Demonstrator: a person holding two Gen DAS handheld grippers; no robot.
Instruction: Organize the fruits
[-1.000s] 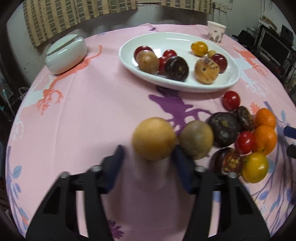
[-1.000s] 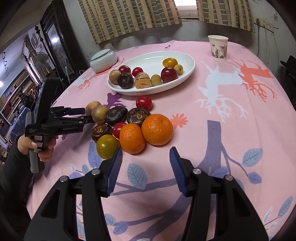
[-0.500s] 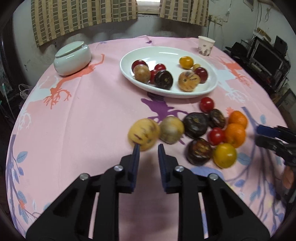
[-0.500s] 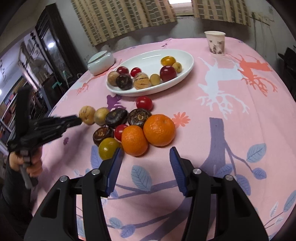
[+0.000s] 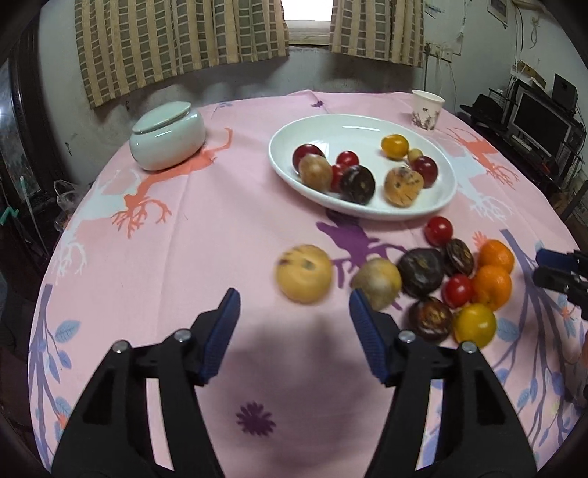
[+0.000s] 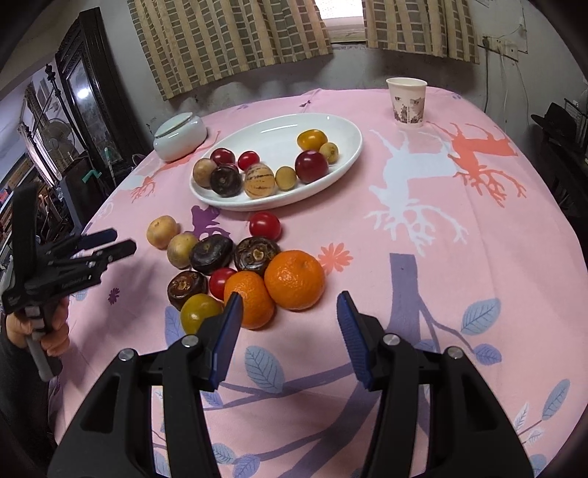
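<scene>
Fruit (image 6: 235, 264) lies loose mid-table before the white plate (image 6: 341, 161). Left gripper (image 5: 294, 309) gapes wide, empty, near a yellow fruit (image 5: 304, 274); right gripper (image 6: 290, 316) likewise, beside two oranges (image 6: 294, 278).

Dim indoor light; overexposed window (image 5: 310, 9); fisheye edge vignetting; motion-blurred yellow fruit (image 5: 304, 274); soft shadows on tablecloth (image 5: 220, 228).
</scene>
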